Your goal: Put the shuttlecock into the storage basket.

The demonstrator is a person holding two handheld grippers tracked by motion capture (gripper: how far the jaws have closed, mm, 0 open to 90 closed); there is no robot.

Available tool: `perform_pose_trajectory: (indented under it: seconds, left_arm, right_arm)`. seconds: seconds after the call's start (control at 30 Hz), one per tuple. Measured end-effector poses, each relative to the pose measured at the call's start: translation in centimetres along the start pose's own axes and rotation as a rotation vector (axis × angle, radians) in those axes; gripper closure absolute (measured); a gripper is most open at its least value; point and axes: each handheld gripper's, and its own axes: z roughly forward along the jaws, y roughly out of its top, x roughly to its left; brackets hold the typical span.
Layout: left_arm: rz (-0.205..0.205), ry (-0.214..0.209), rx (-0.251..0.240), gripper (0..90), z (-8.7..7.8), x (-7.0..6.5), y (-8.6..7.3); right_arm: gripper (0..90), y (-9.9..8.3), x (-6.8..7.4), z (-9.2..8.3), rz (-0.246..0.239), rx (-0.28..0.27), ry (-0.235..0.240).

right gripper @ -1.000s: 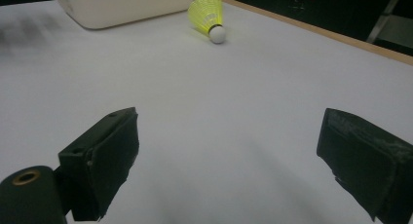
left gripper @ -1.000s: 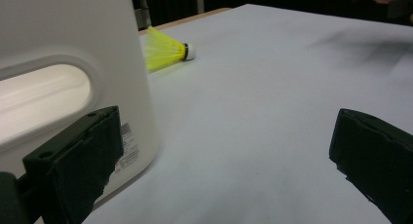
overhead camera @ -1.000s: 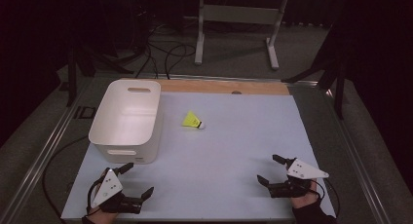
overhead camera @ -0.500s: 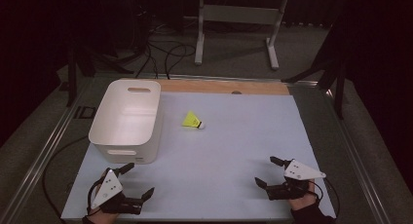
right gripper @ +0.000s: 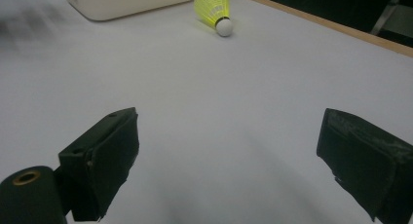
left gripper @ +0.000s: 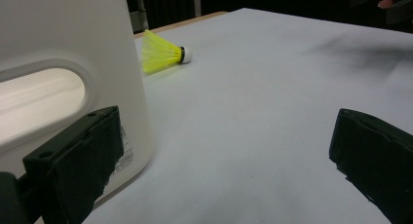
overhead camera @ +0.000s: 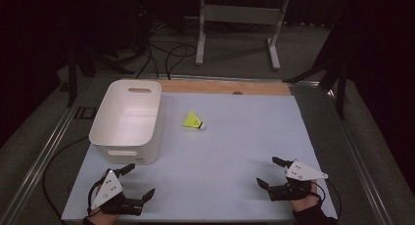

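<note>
Since 1 s ago the right gripper [overhead camera: 268, 172] has slid a little inward & toward the near edge of the table [overhead camera: 235, 137]; left gripper [overhead camera: 138, 181] has shifted only slightly, shuttlecock [overhead camera: 192, 121] & bin [overhead camera: 128, 120] unchanged. Nearest: both grippers low at the near edge, left one at the near-left corner, right one at near-right, well apart from each other. Each has its jaws spread wide w/ nothing between them, just bare sheet; the left gripper view & right gripper view both show the gap empty. Left gripper sits just in front of the bin's near wall, its one jaw close beside the handle slot [left gripper: 41, 95]. Surface: a pale, matte white-blue sheet covers most of the table, smooth, faint shadows; a wood strip [overhead camera: 225, 87] shows along the far edge, grey metal rails [overhead camera: 49, 146] at the sides. Mid-table: shuttlecock lies on its side on the sheet, yellow skirt, white cork pointing to the right, just beside the bin's right wall but not touching, well apart from both grippers. Beyond the table: dark room, grey floor, loose black cables [overhead camera: 169, 54], a grey metal stand [overhead camera: 240, 14] w/ two legs. Count: 2 grippers, 1 shuttlecock, 1 bin, 1 stand.
</note>
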Motion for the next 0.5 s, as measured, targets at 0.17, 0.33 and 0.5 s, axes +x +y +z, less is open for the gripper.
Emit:
perform_pose_trajectory:
  seconds: [0.17,0.33,0.5]
  left_arm:
    - [0.003,0.000,-0.003,0.0,0.0,0.0,0.0]
    - [0.001,0.000,-0.004,0.0,0.0,0.0,0.0]
    - [0.005,-0.006,-0.003,0.0,0.0,-0.1,0.1]
  right_arm:
    - [8.2,0.4,0.2,0.0,-0.006,0.007,0.000]
    - [8.3,1.4,0.0,-0.3,0.025,0.020,-0.019]
    - [8.3,2.7,-0.5,-0.7,0.043,0.012,-0.027]
